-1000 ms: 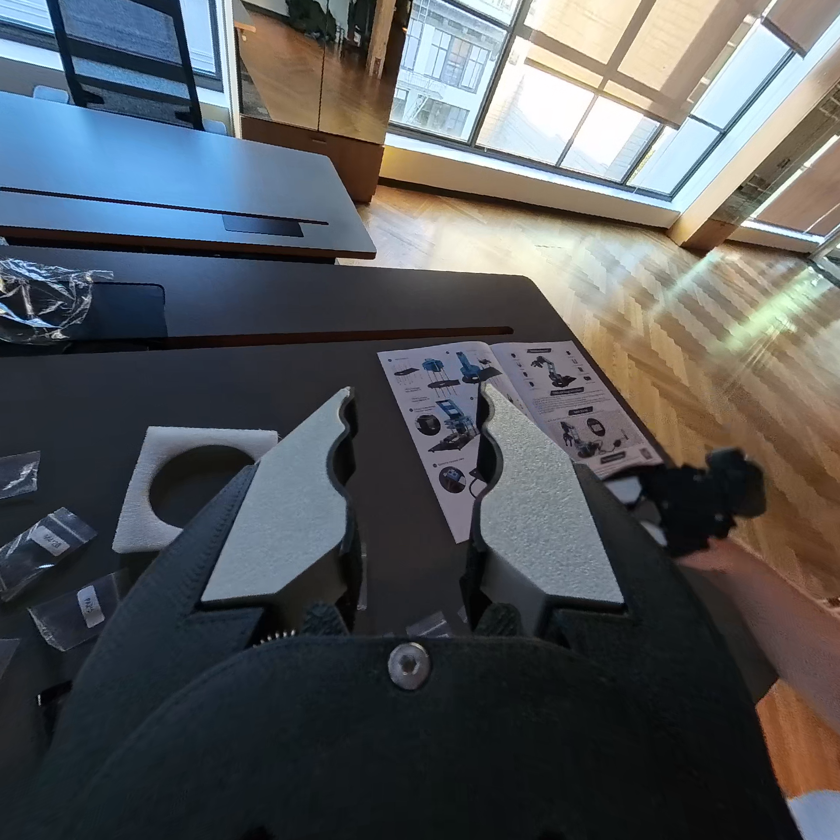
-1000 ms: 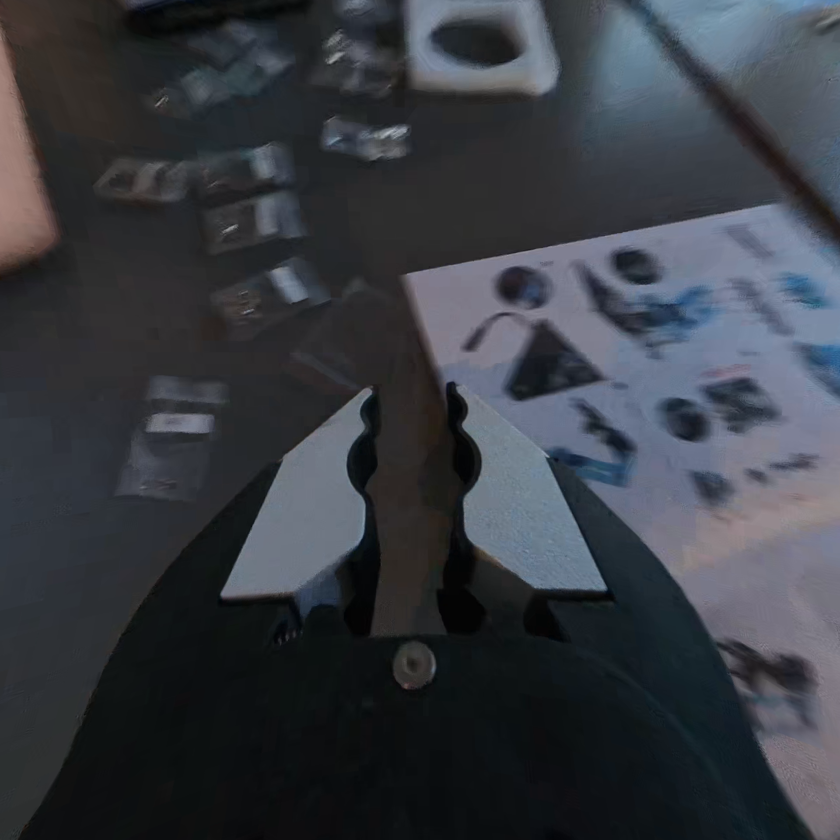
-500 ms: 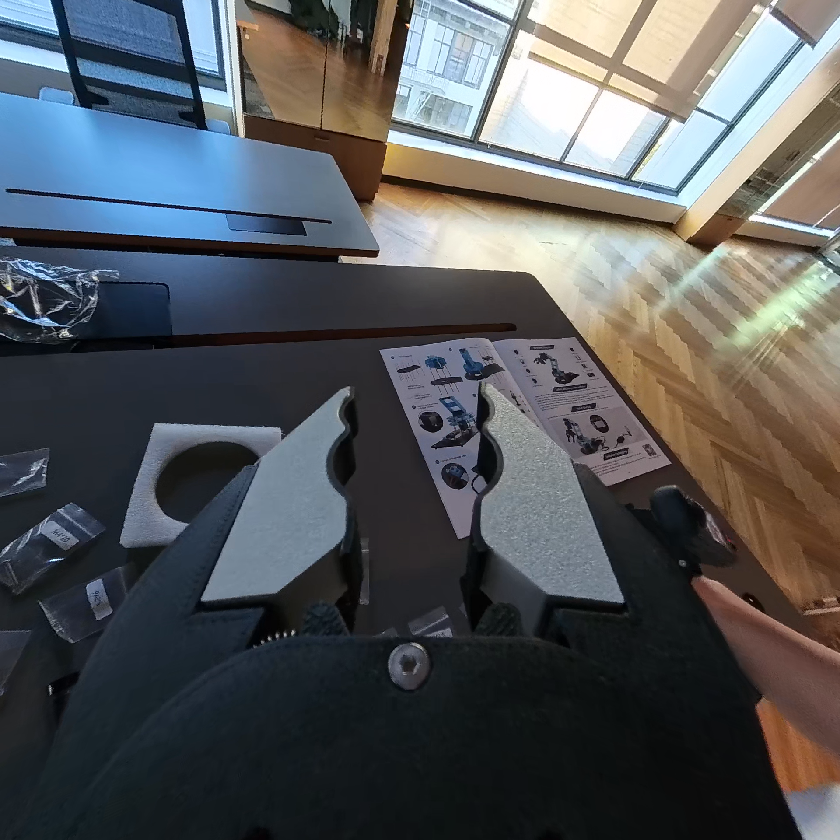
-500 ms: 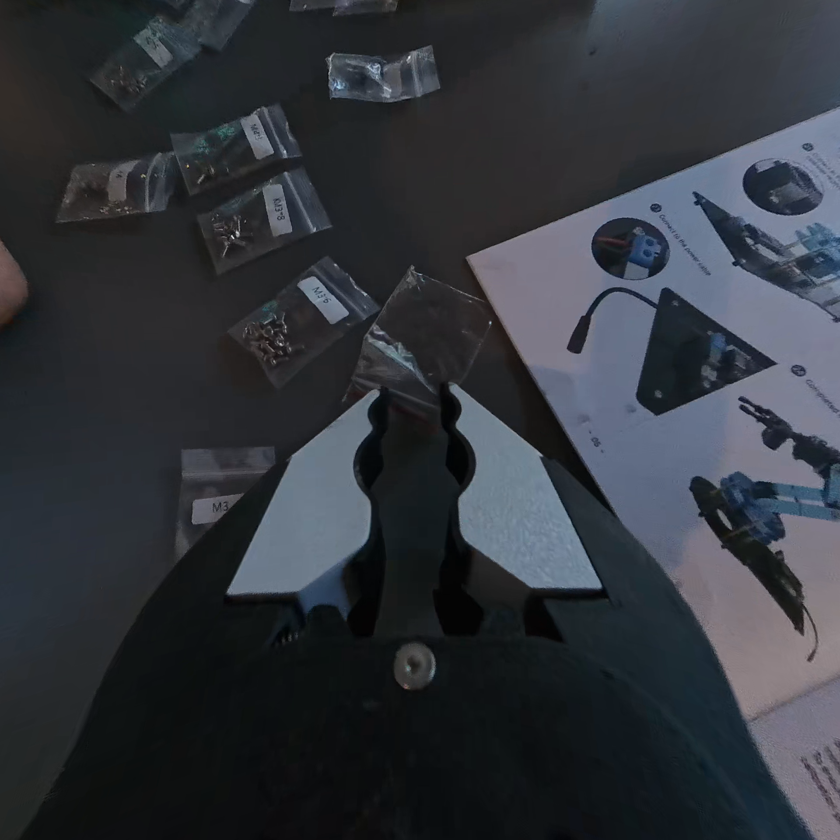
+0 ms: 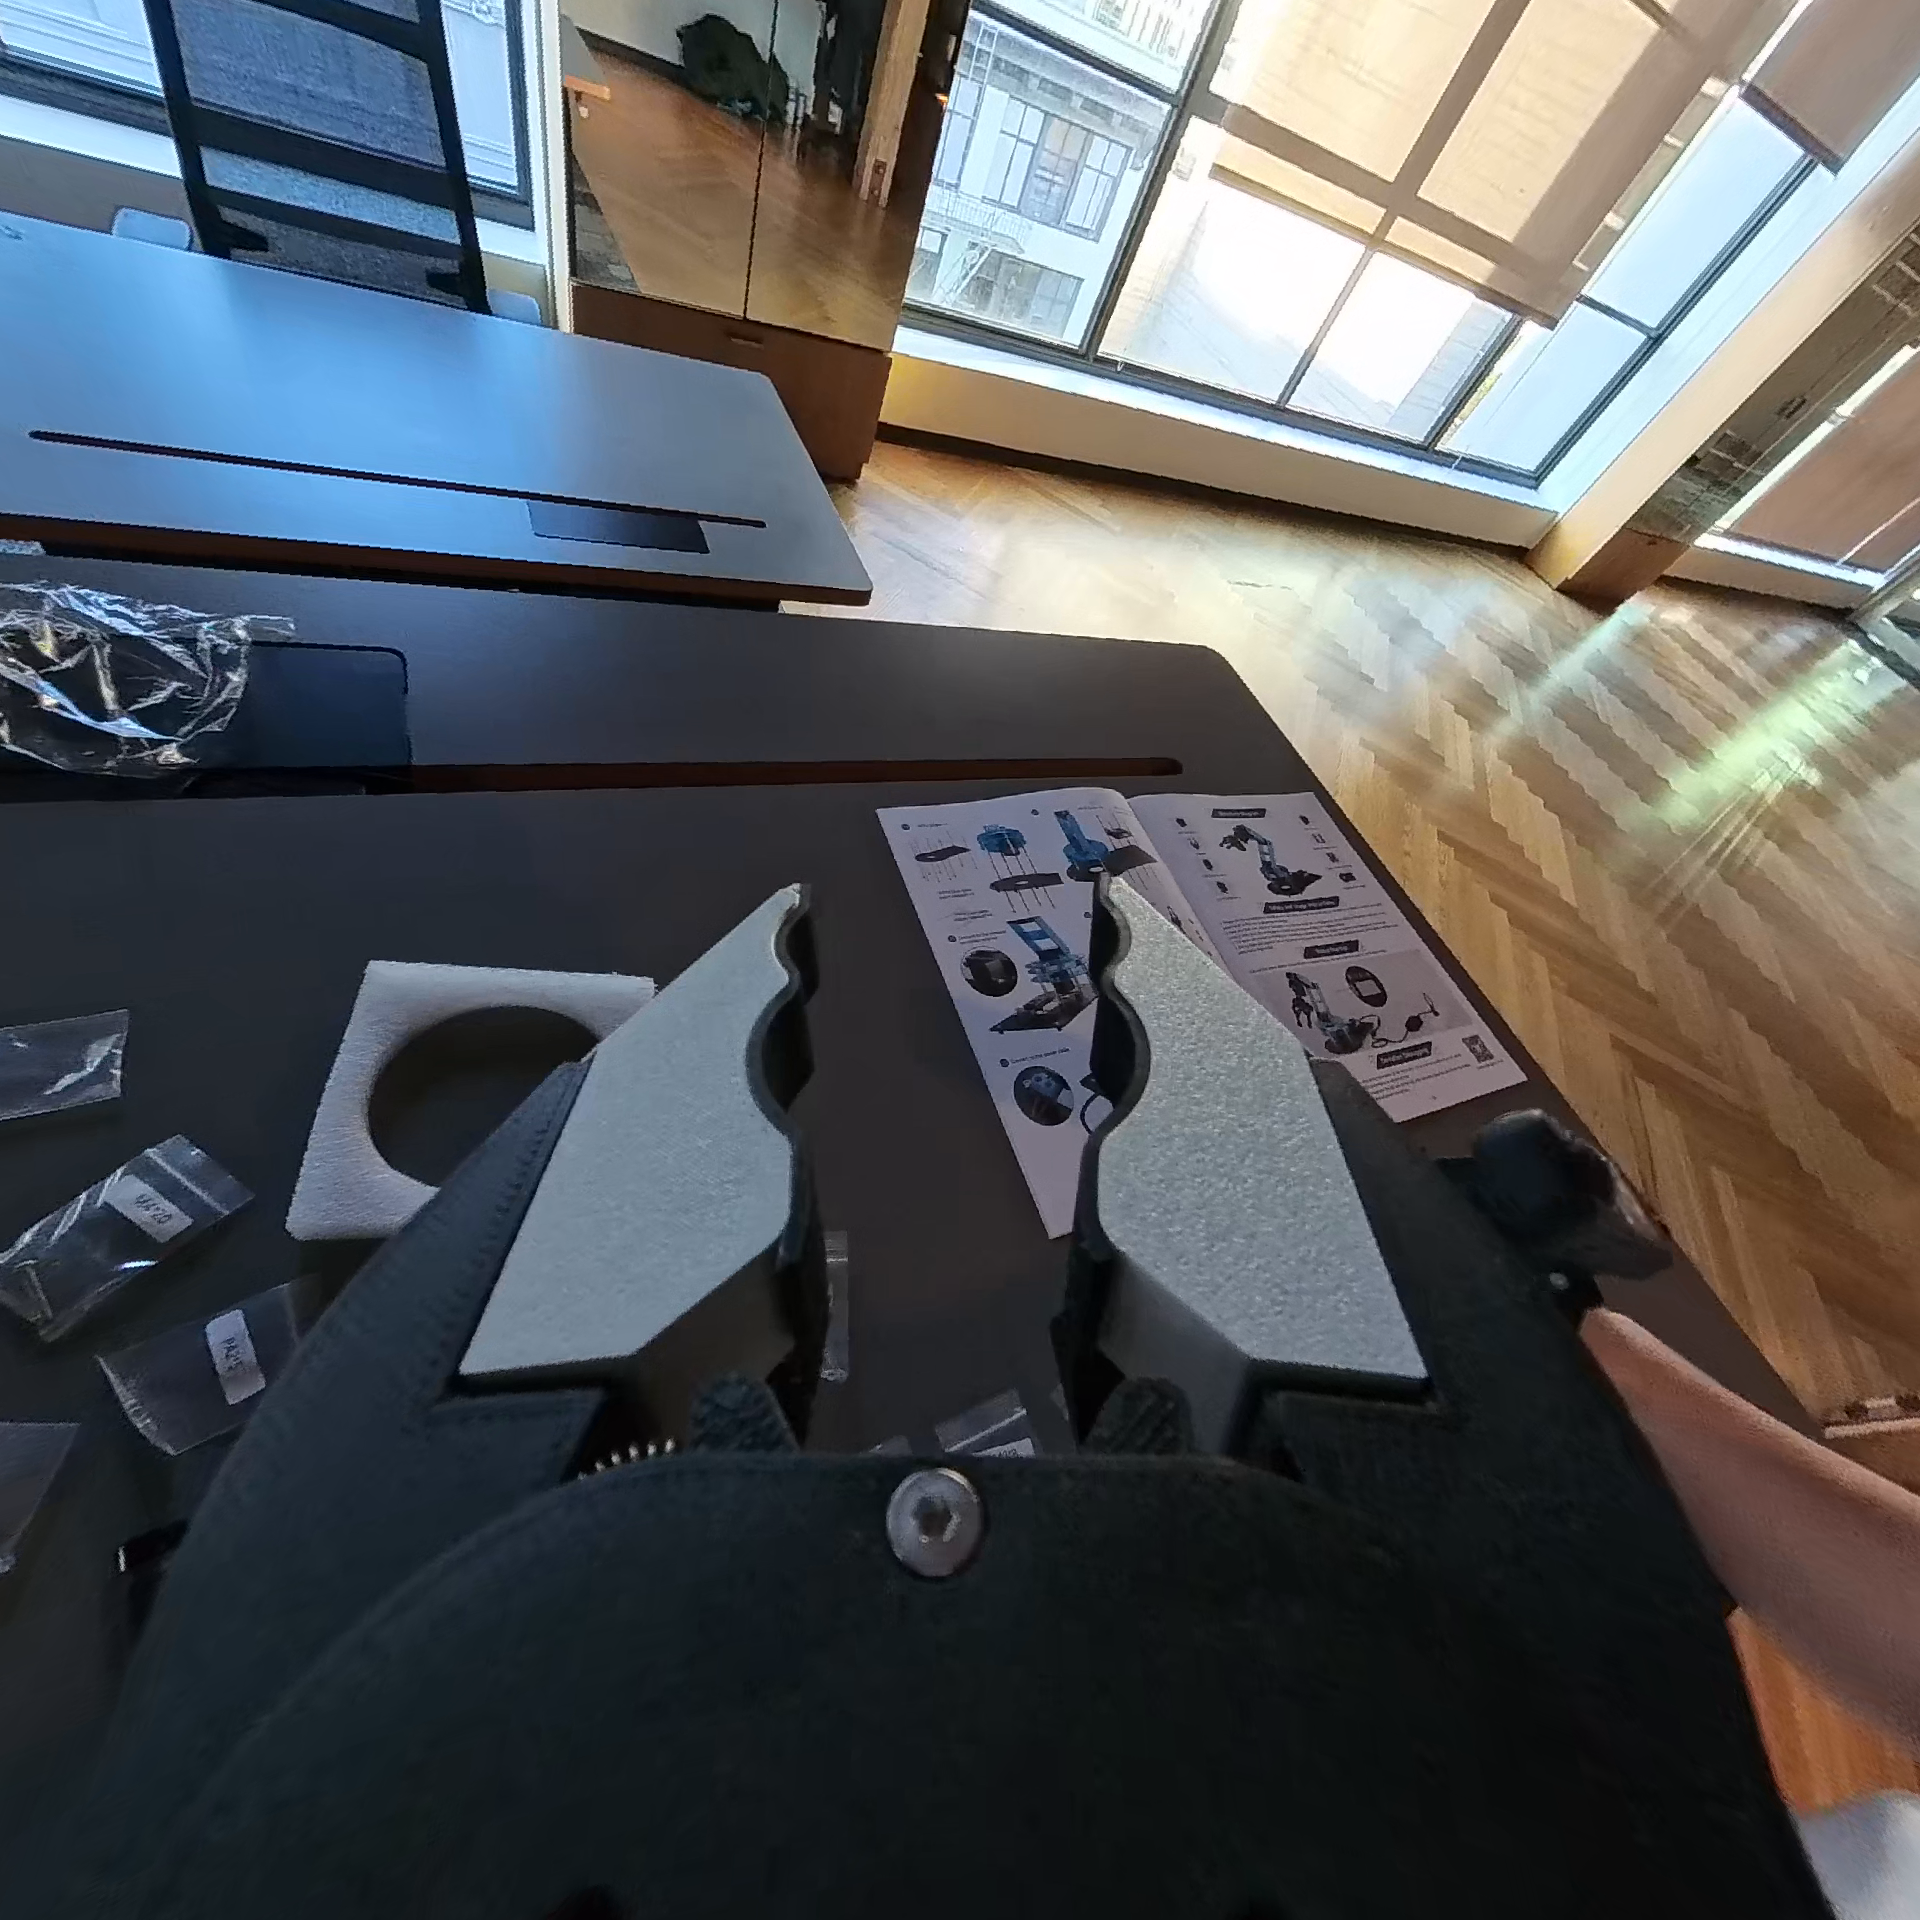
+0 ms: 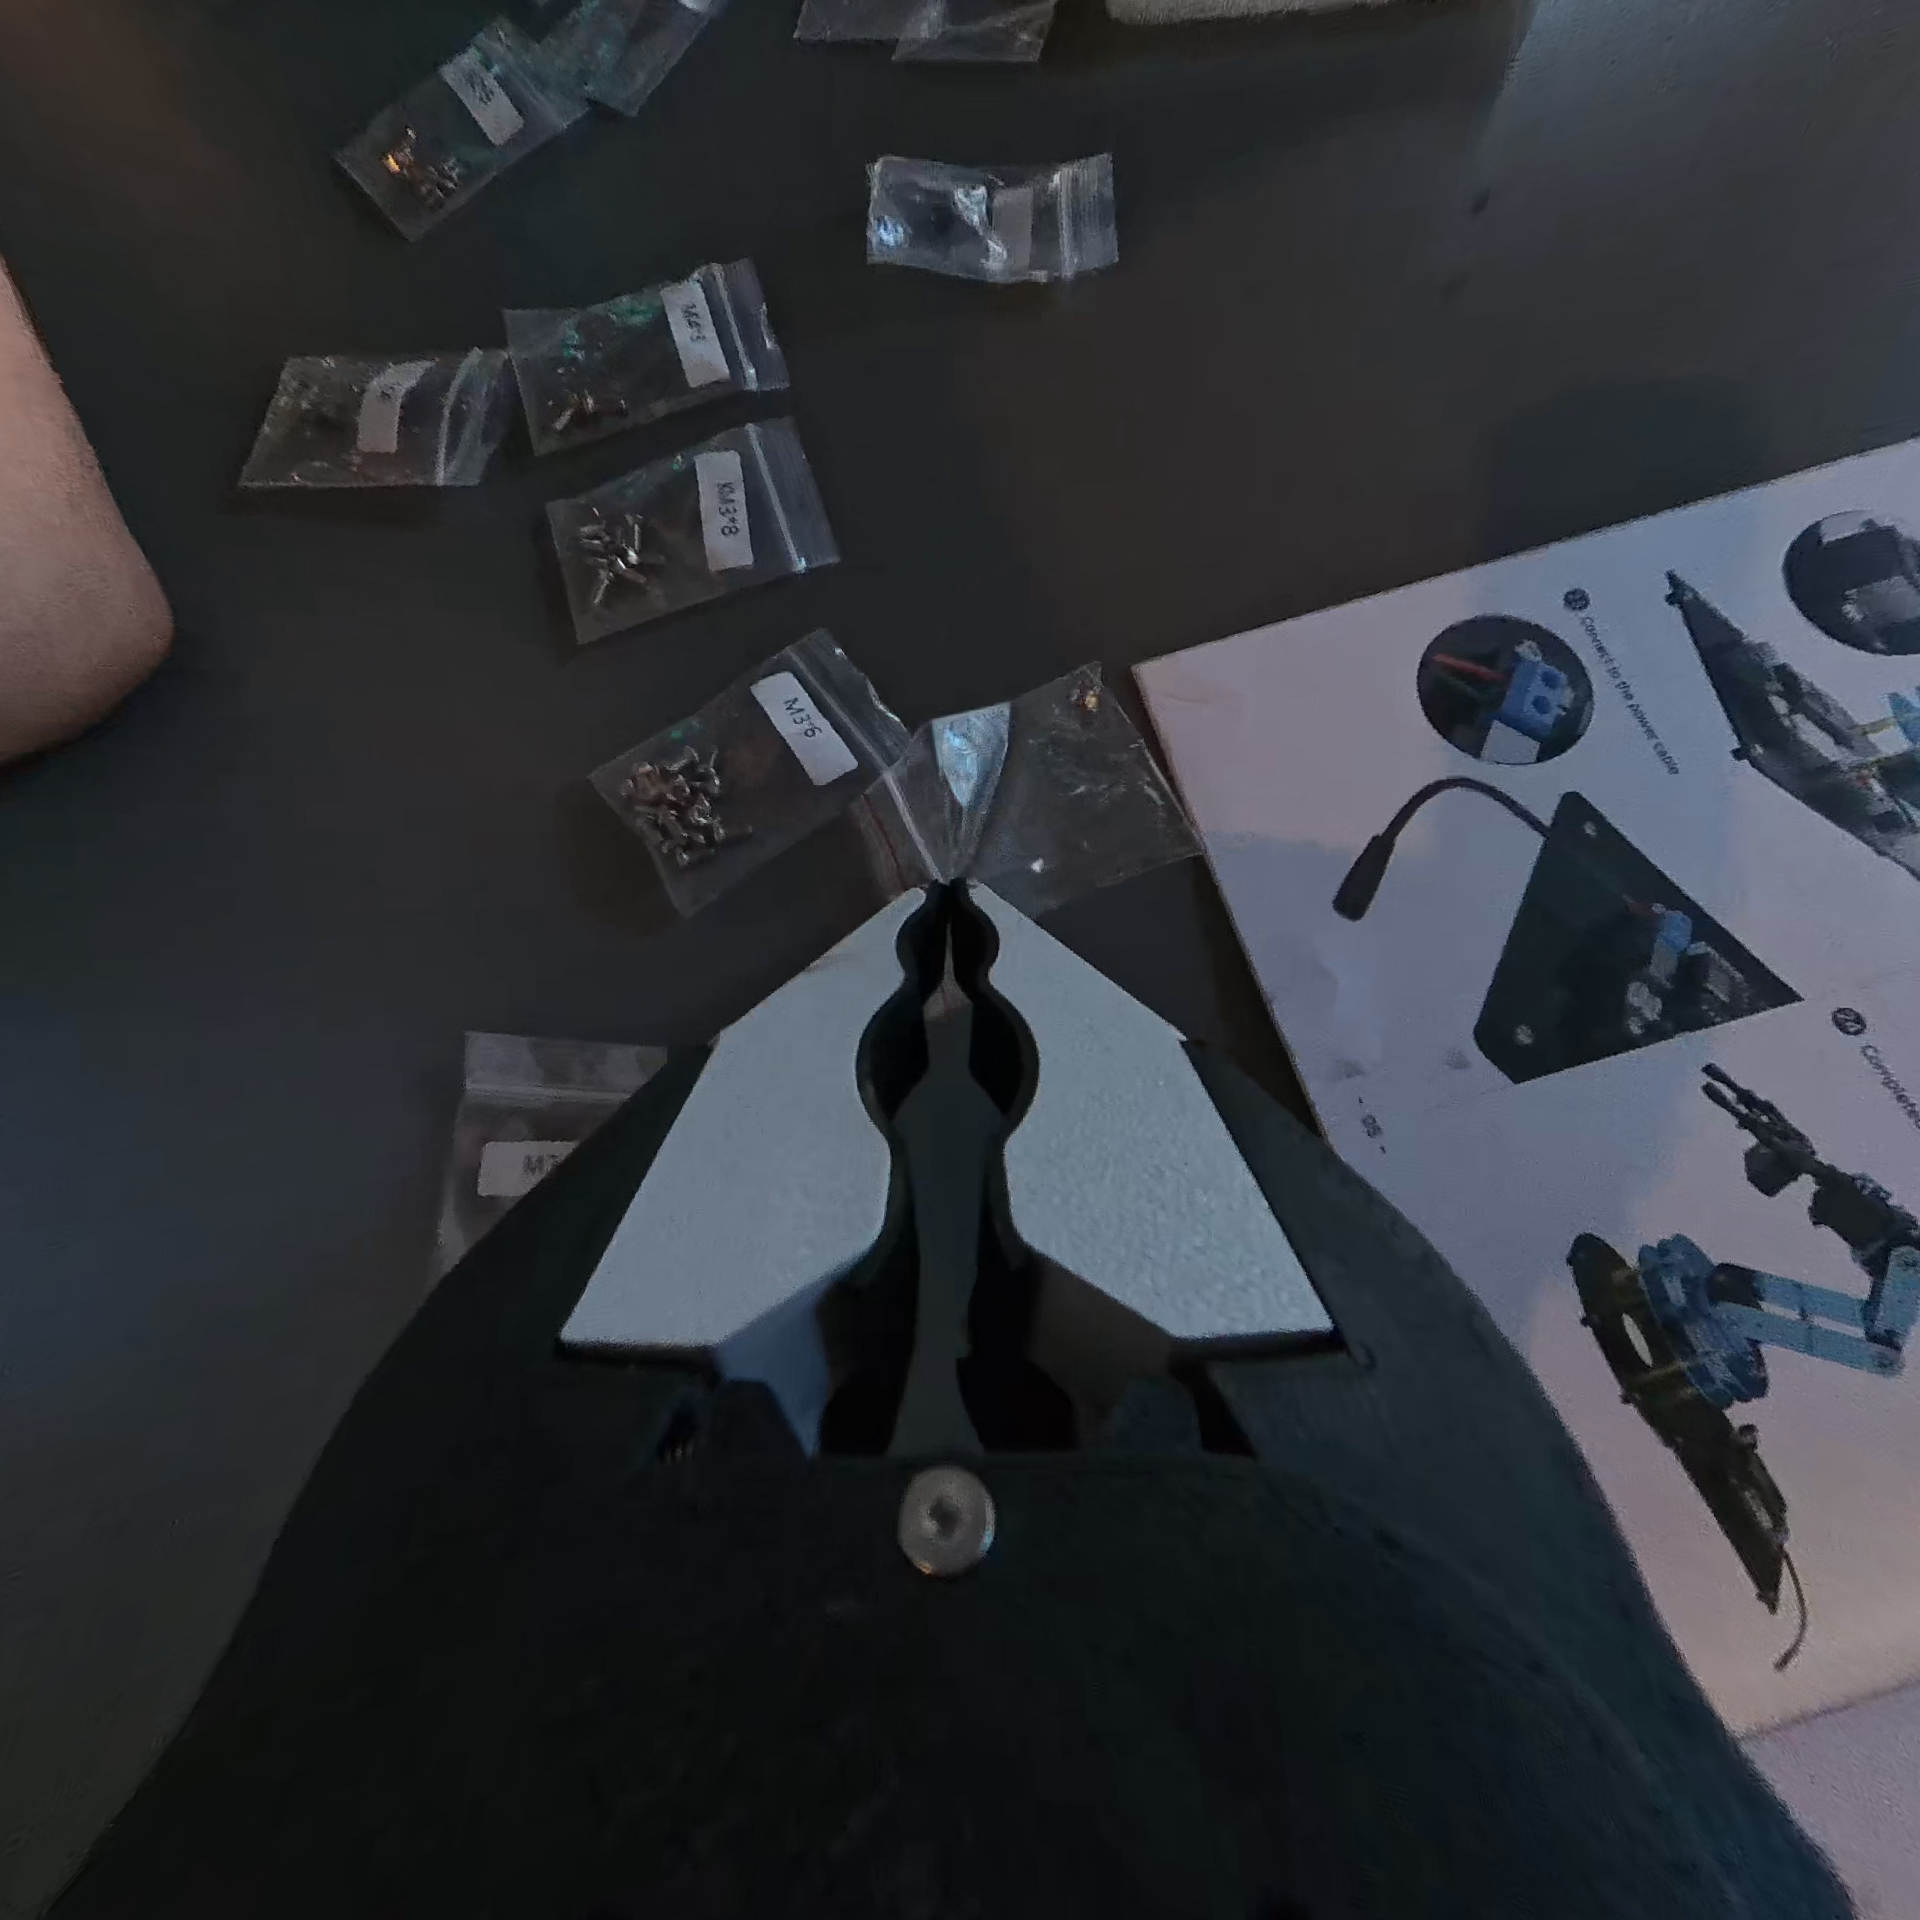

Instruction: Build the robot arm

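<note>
Looking along the left gripper (image 5: 945, 914), the left wrist view shows its jaws spread wide and empty above the black table (image 5: 623, 883), between a white foam block (image 5: 343, 1153) and an open instruction booklet (image 5: 1288, 935) near the table's right edge. Only the right wrist view shows the right gripper (image 6: 951, 885) pinched onto a clear plastic bag (image 6: 1049, 790), flanked by a labelled screw bag (image 6: 743, 769) and the booklet (image 6: 1558, 935).

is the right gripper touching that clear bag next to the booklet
Touching. In the right wrist view the right gripper has its fingertips shut on the puckered edge of the clear bag, beside the booklet.
</note>
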